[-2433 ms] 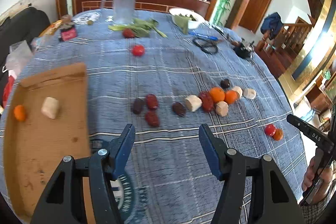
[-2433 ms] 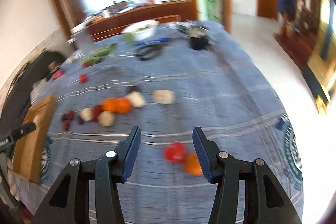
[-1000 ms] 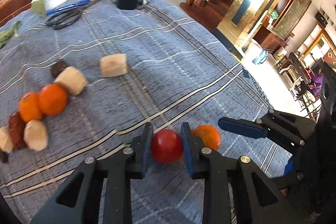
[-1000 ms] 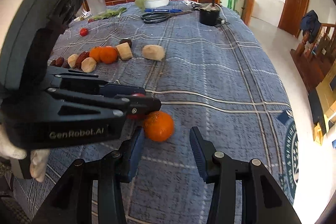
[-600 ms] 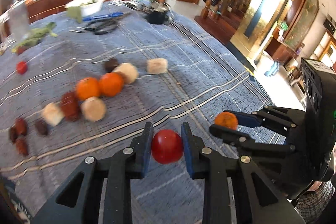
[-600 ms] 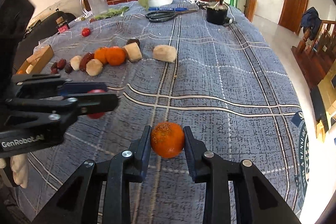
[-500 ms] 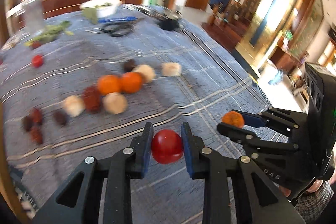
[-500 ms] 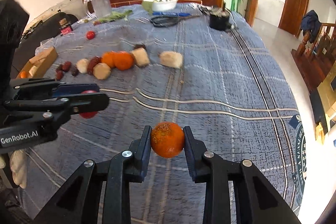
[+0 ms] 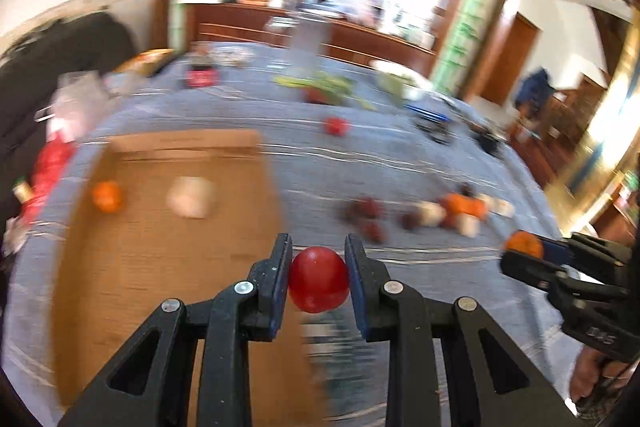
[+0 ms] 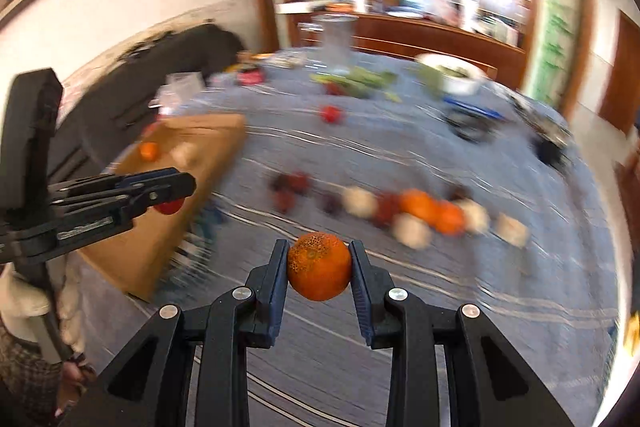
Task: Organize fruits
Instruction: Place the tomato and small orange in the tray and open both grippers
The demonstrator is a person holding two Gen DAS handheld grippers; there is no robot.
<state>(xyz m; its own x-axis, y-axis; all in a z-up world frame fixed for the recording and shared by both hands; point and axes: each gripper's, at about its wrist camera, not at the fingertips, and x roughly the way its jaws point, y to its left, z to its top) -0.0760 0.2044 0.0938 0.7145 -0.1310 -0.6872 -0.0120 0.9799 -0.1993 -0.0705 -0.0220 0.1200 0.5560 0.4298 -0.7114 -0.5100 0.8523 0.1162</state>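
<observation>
My left gripper (image 9: 319, 261) is shut on a red tomato (image 9: 319, 279) and holds it in the air at the right edge of the cardboard tray (image 9: 132, 267). The tray holds an orange (image 9: 106, 196) and a pale chunk (image 9: 191, 197). My right gripper (image 10: 319, 259) is shut on an orange (image 10: 319, 266) above the blue cloth. In the right wrist view the left gripper (image 10: 172, 187) is at the left over the tray (image 10: 176, 215). A row of oranges, pale chunks and dark red fruits (image 10: 416, 211) lies on the cloth.
A lone tomato (image 9: 337, 125) lies farther back on the blue cloth (image 9: 400, 155). Beyond it stand a glass jug (image 10: 335, 41), greens (image 10: 356, 79), a white bowl (image 10: 456, 73) and scissors (image 10: 468, 119). A dark sofa (image 10: 160, 79) is at the left.
Both grippers swung left with their fruits. The left one now holds the tomato by the tray's edge. The views are motion-blurred.
</observation>
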